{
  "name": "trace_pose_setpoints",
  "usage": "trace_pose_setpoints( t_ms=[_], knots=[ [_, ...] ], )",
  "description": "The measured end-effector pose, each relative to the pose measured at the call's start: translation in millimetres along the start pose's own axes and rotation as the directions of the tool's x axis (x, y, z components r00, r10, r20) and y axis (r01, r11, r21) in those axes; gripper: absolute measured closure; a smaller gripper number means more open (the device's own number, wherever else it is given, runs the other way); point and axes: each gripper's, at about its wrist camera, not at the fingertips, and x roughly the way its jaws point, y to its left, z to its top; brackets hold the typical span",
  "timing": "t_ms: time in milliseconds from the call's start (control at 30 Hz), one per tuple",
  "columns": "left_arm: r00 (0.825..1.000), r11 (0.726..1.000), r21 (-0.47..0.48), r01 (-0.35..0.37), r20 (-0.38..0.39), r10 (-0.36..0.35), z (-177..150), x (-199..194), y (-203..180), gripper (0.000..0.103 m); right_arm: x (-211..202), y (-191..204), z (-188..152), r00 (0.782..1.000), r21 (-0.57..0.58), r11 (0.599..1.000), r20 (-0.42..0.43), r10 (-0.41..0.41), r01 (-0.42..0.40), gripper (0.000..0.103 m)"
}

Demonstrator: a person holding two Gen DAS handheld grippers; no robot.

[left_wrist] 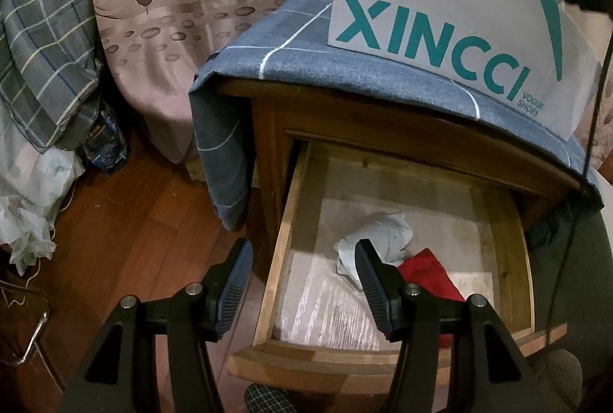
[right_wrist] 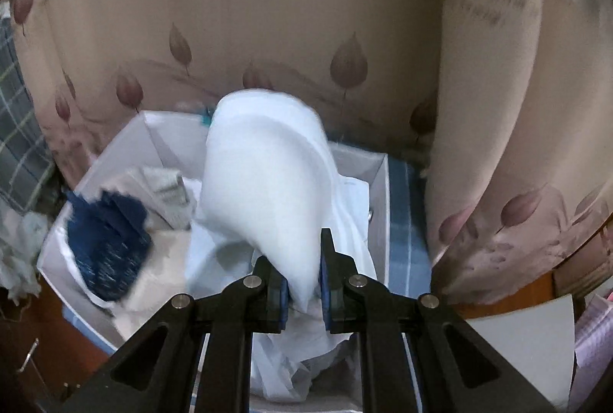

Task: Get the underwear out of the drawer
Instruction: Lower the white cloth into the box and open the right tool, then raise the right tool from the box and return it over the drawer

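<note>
The red cloth (left_wrist: 429, 273) in the drawer (left_wrist: 285, 240) is partly hidden behind the near finger of the left tongs (left_wrist: 304, 292), as is an edge of the pale garment (left_wrist: 383, 240) beside it. The back of the drawer is lost under the cabinet top. In the right wrist view, the white underwear (right_wrist: 264, 183) and blue cloth (right_wrist: 107, 244) over the box (right_wrist: 379, 206) are smeared by motion. The curtain's (right_wrist: 268, 10) printed text is unreadable.

Drawer (left_wrist: 398, 302) open-topped, cloth-draped nightstand (left_wrist: 345, 118) overhanging
</note>
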Motion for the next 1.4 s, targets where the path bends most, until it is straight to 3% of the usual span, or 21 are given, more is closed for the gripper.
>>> trace_pose_setpoints(
  t_ms=[267, 567, 1000, 1400],
  knots=[
    [1.0, 1.0, -0.002, 0.003, 0.0, -0.003, 0, 0, -1, 0.046, 29, -3, -19, 0.998, 0.018, 1.0, -0.063, -0.009, 0.01, 0.09],
    [1.0, 1.0, -0.001, 0.003, 0.001, -0.003, -1, 1, -3, 0.046, 26, -4, -22, 0.998, 0.036, 0.999, -0.054, 0.015, -0.013, 0.062],
    [1.0, 1.0, 0.009, -0.01, 0.001, 0.01, -1, 1, -5, 0.046, -34, -5, -37, 0.997, 0.01, 0.997, 0.016, 0.075, -0.075, 0.061],
    [1.0, 1.0, 0.016, -0.024, -0.003, 0.024, -2, 1, -6, 0.046, -86, 10, -102, 0.984, -0.08, 0.981, -0.014, 0.178, -0.179, 0.055]
  ],
)
